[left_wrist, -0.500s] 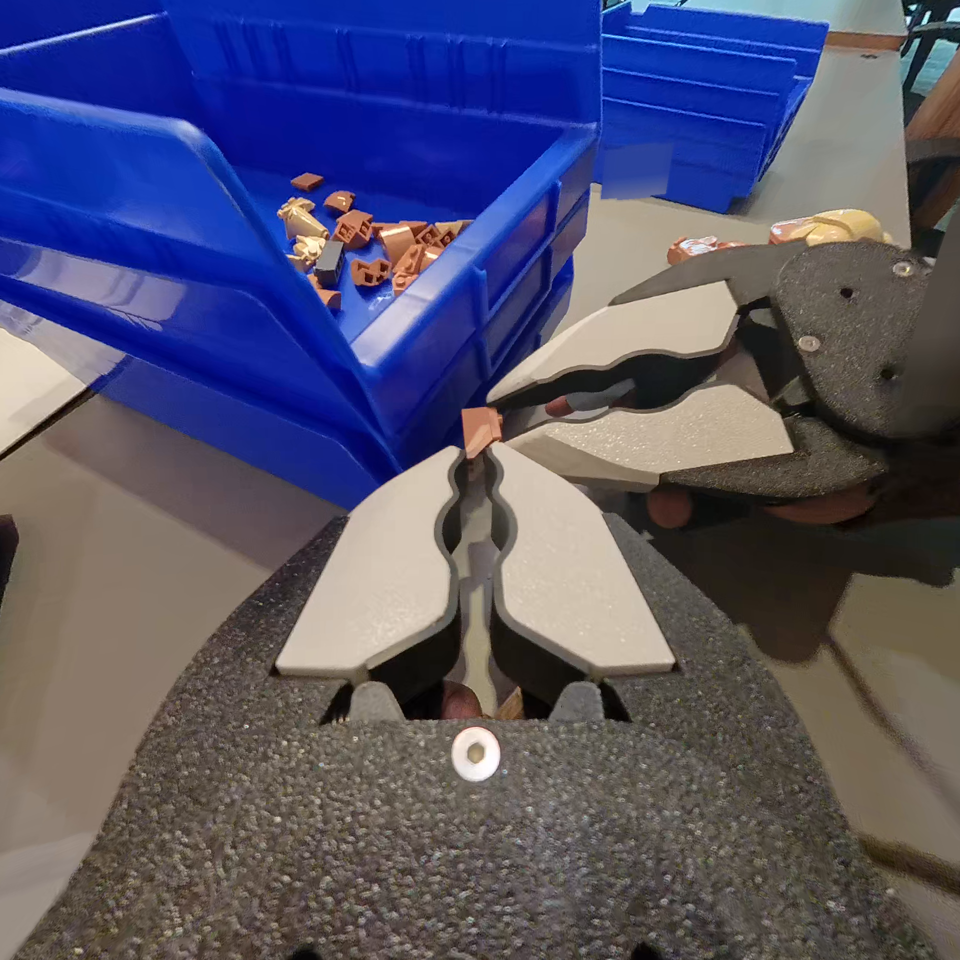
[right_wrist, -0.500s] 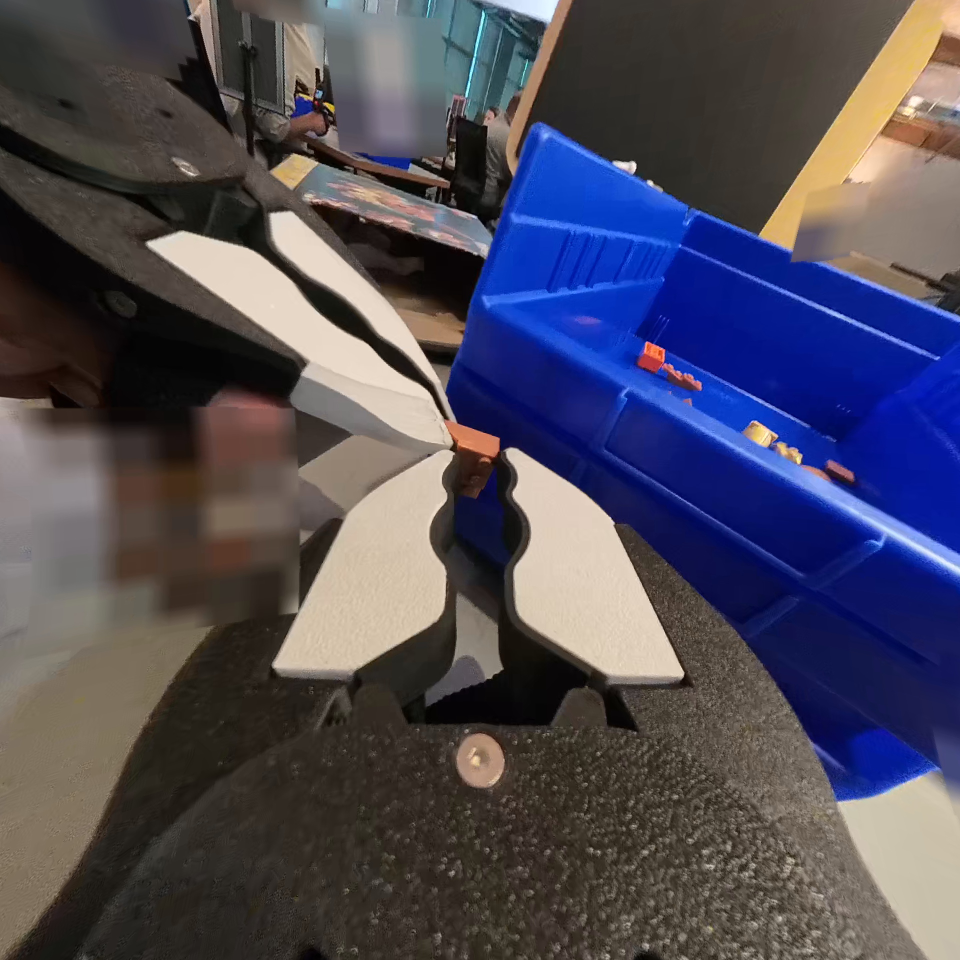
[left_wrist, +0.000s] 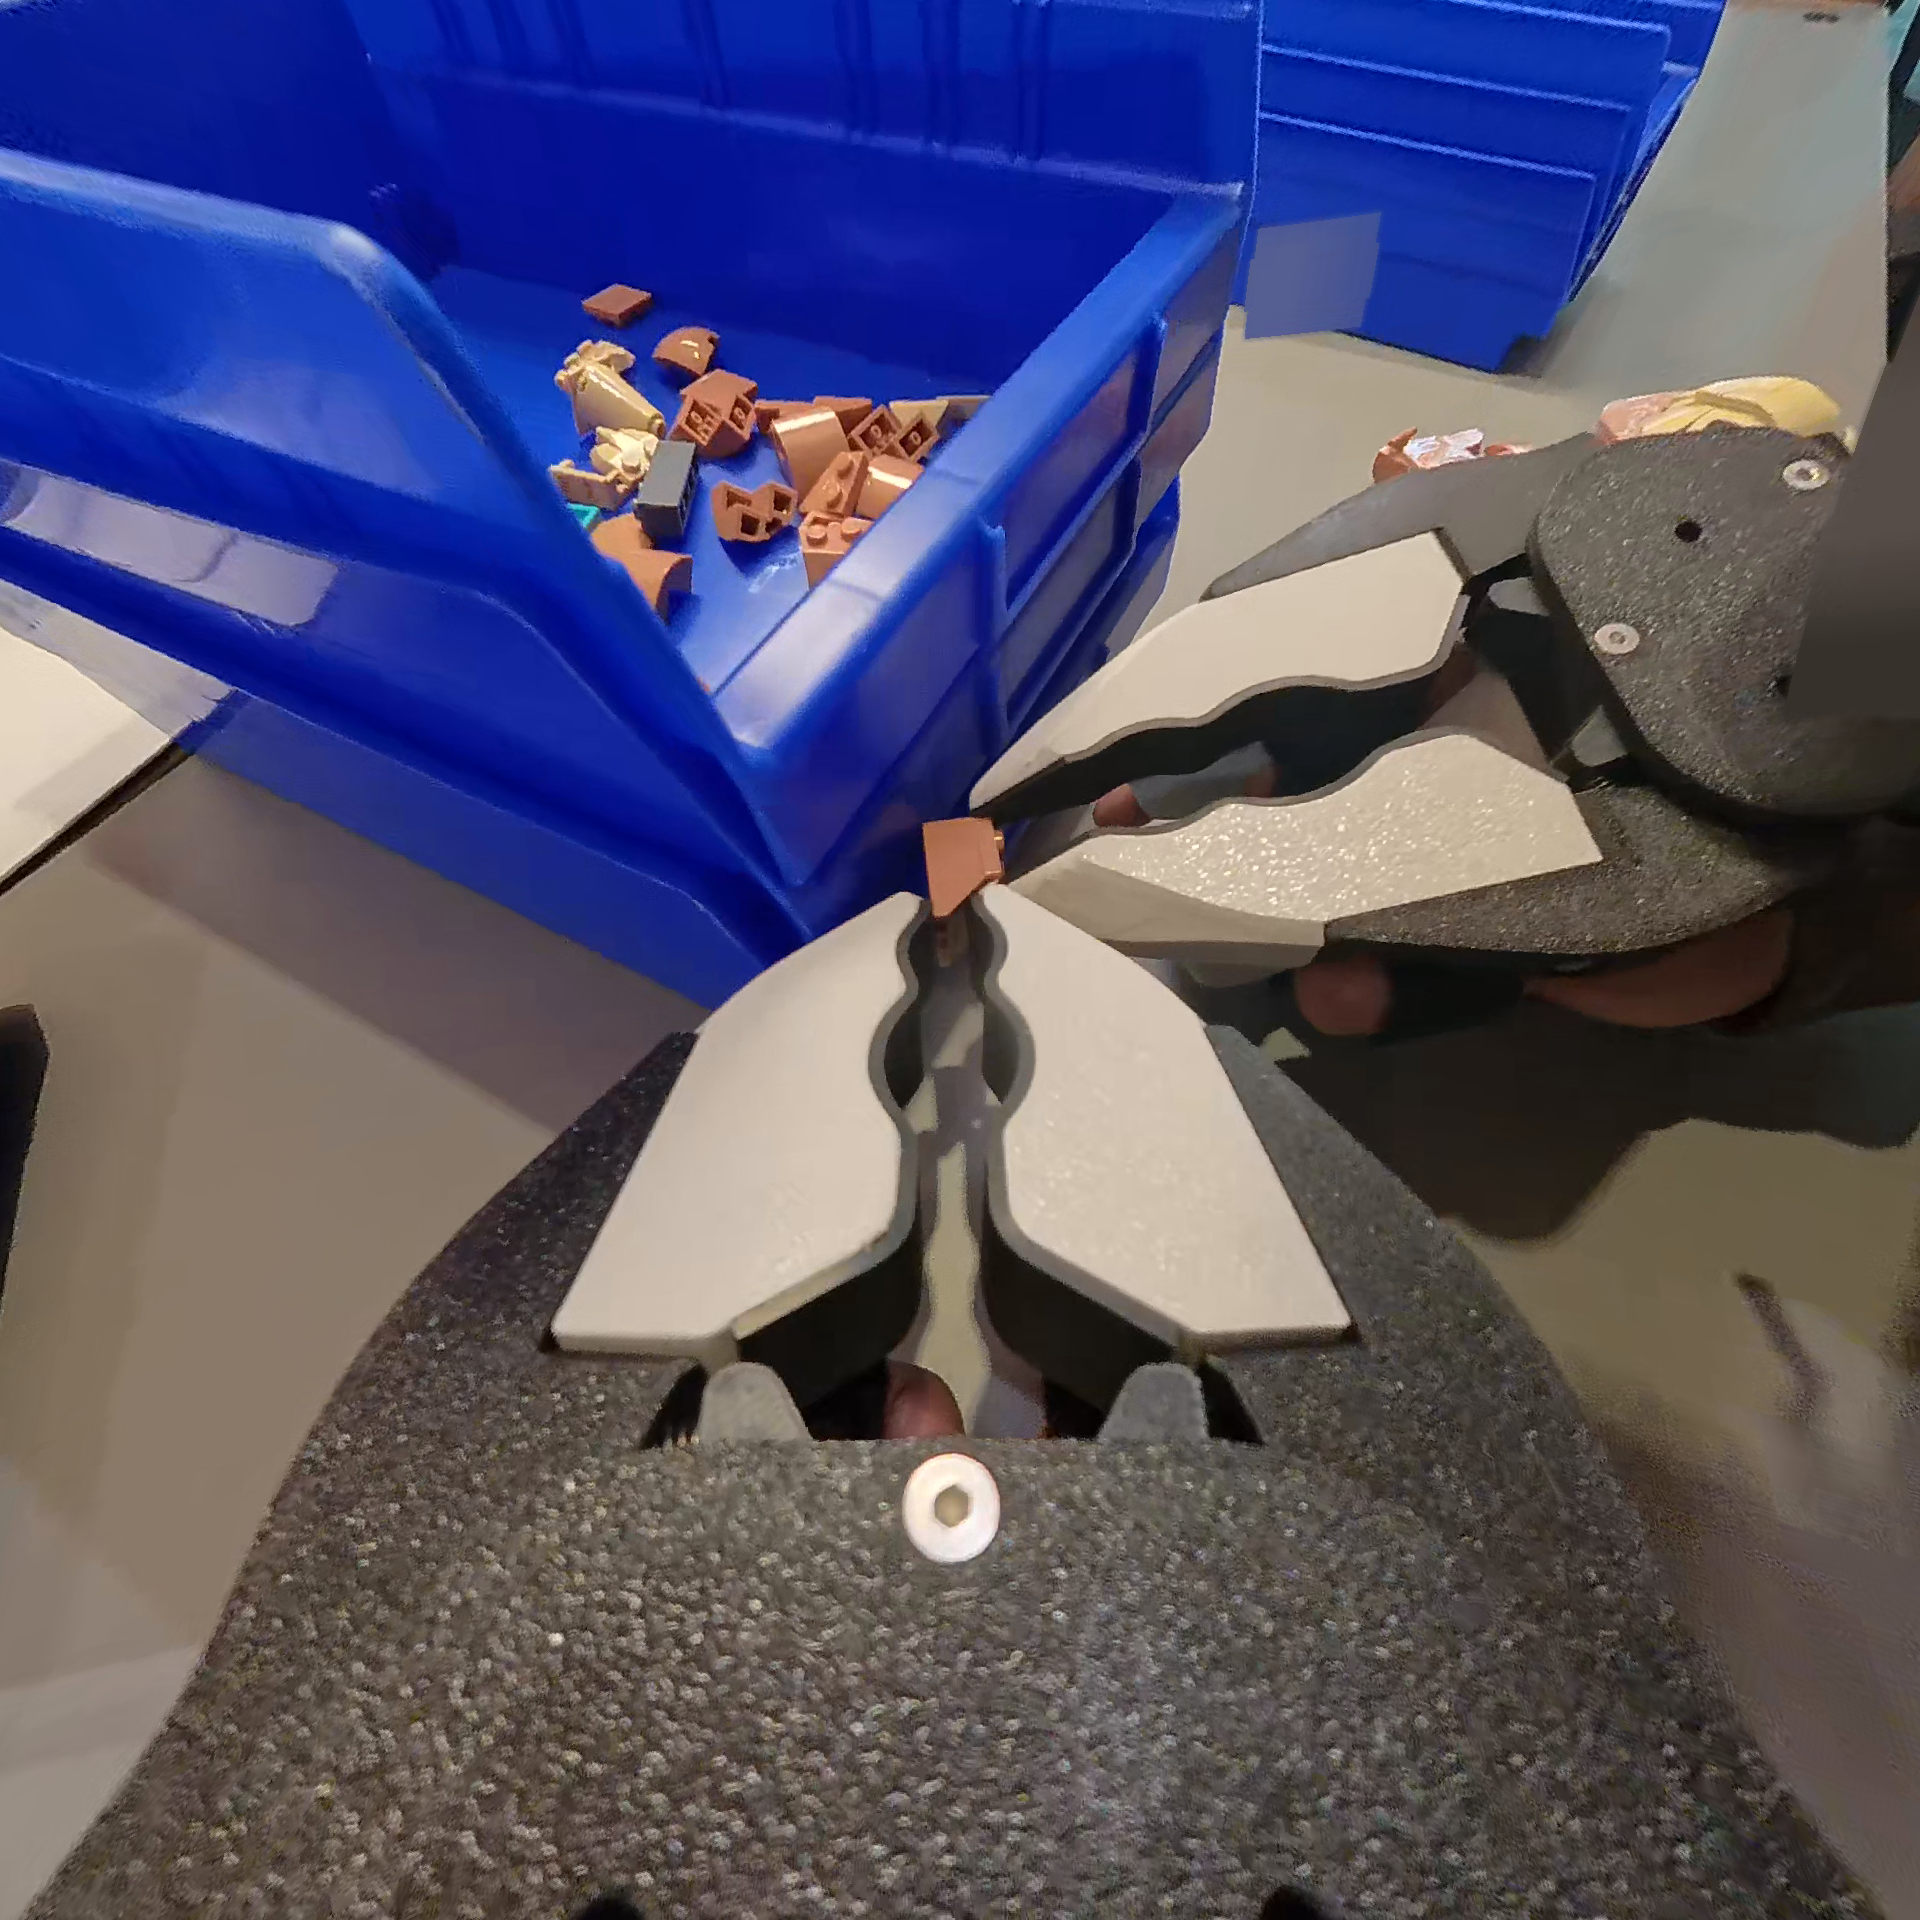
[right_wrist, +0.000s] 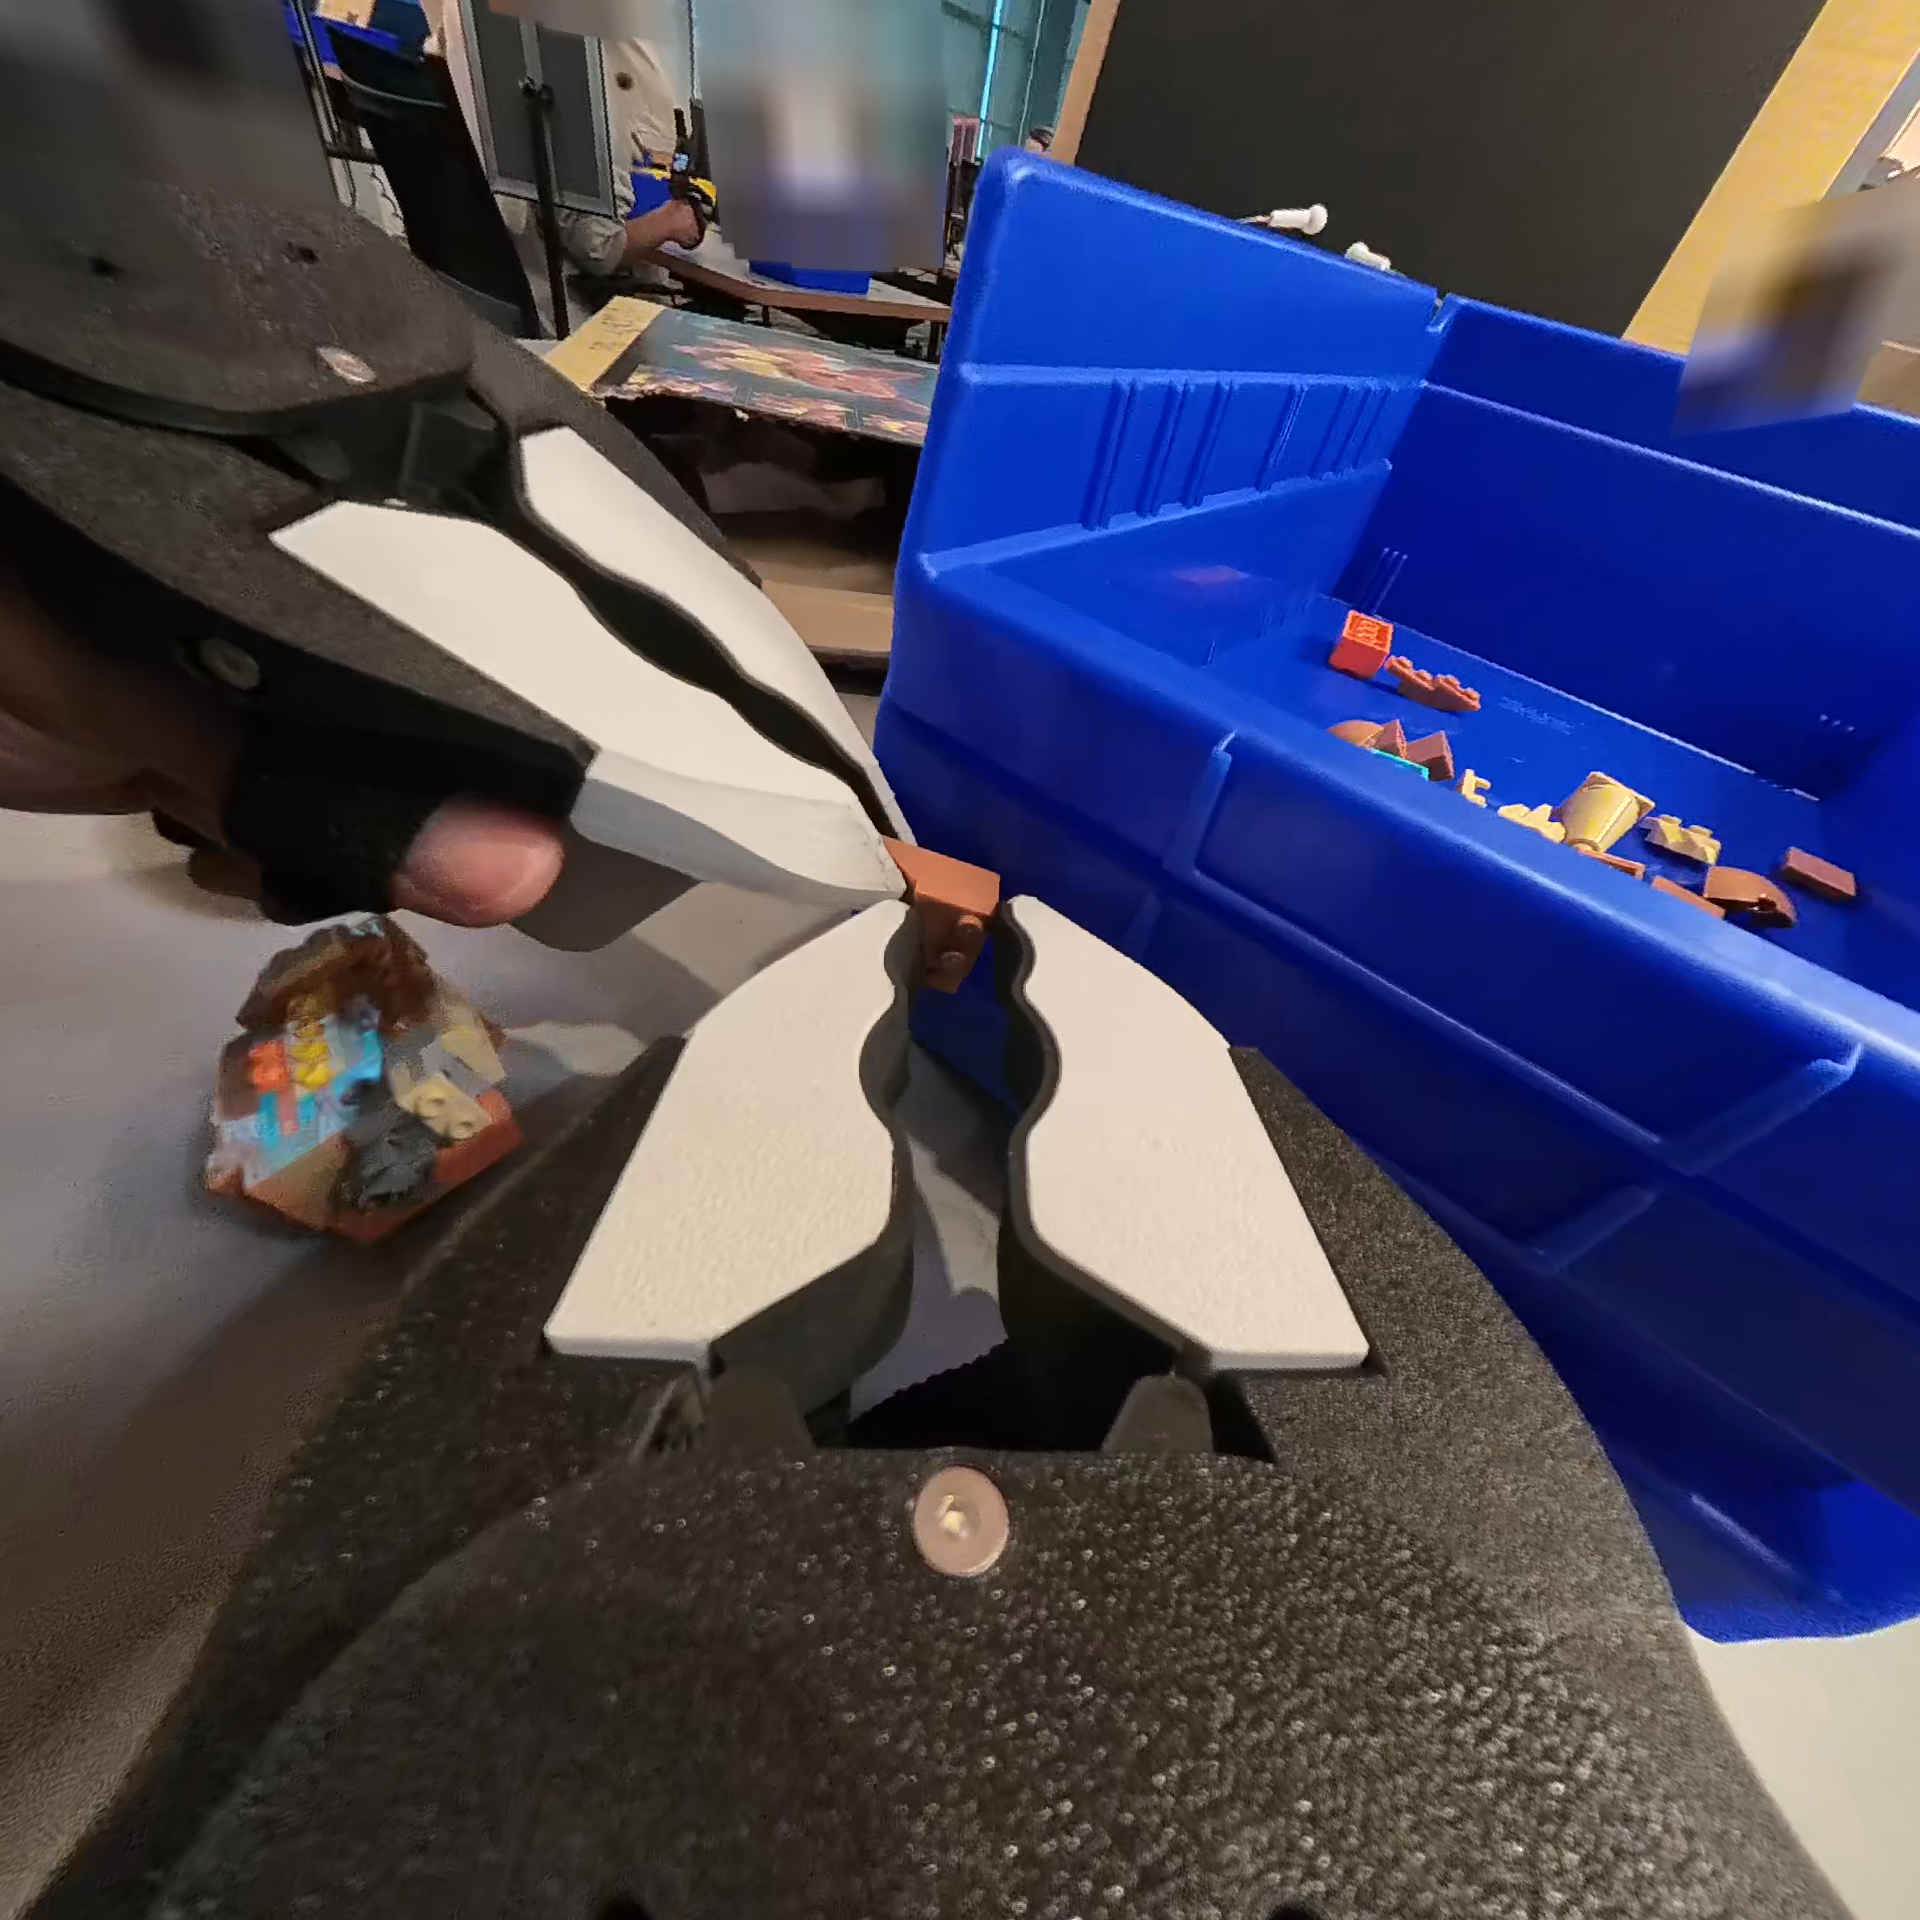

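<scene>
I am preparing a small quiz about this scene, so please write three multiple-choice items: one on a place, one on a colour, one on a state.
1. Where does the mixed-colour clump of bricks lie?
A. inside the bin
B. on the table, outside the bin
C. between gripper fingers

2. What colour is the bin that holds the loose pieces?
A. blue
B. green
C. white

3. What state is the left gripper in?
A. wide open and empty
B. shut on the brown piece
C. lying inside the bin

Answers:
1 B: the clump of bricks rests on the table.
2 A: the bin has blue walls.
3 B: the left gripper pinches the brown piece at its tips.
</scene>
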### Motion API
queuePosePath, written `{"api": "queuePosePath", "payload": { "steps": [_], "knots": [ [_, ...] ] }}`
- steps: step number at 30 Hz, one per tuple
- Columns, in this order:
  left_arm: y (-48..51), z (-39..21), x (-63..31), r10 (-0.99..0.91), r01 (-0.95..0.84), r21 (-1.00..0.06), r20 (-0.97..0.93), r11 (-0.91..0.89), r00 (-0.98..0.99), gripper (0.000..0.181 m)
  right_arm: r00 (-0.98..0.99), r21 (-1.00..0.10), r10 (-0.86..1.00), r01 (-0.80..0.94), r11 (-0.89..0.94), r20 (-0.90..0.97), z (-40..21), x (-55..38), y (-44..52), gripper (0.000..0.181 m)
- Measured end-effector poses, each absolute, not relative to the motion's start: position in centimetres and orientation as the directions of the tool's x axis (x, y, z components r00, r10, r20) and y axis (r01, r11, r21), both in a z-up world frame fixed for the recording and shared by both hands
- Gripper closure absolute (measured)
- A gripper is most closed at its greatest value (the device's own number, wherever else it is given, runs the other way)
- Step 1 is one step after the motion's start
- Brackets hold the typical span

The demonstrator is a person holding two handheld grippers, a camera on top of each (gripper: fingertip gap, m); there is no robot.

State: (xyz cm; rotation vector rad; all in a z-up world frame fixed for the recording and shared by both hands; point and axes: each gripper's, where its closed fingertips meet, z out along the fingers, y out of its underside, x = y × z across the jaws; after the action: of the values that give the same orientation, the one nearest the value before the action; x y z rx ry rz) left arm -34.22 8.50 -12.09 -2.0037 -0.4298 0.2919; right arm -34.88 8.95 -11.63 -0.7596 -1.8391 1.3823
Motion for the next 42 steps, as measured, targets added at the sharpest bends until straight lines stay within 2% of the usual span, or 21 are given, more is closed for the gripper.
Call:
{"api": "queuePosePath", "payload": {
  "steps": [42],
  "knots": [
    [9.04, -11.68, -34.21, 0.445, 0.173, -0.864, -0.064, -0.472, 0.893, 0.176, -0.587, -0.979, 0.801, 0.062, 0.192, 0.12, -11.38, -34.94, 9.43, 0.168]
  ]
}}
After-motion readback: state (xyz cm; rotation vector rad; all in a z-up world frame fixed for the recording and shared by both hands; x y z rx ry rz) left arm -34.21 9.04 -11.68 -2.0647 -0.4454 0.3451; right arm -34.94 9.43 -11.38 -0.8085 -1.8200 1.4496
